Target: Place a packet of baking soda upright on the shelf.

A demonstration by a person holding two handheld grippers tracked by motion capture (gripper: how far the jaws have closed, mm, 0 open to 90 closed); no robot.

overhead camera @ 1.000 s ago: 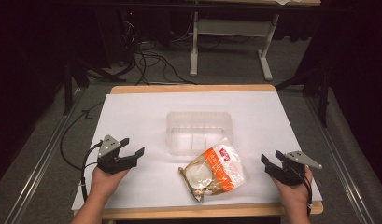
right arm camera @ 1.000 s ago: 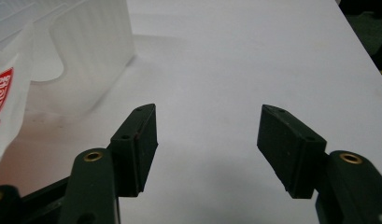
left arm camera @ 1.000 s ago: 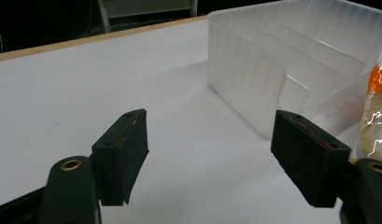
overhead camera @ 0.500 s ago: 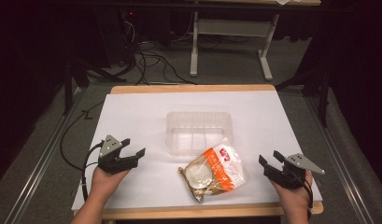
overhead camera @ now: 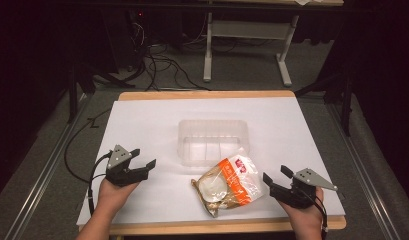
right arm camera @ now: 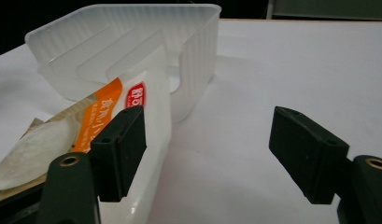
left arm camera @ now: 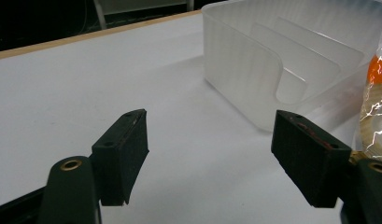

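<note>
My left gripper (overhead camera: pixel 142 167) and right gripper (overhead camera: pixel 275 176) both gape empty; snack bag (overhead camera: pixel 228 181) lies diagonal, top against clear tray (overhead camera: pixel 214 131) on tabletop (overhead camera: pixel 142 125).

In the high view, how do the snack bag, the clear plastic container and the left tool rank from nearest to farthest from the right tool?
From the right tool:
1. Snack bag, just to its left, near the front edge.
2. Clear plastic container, farther back at the table's middle.
3. Left tool, across the table on the left side.
</note>
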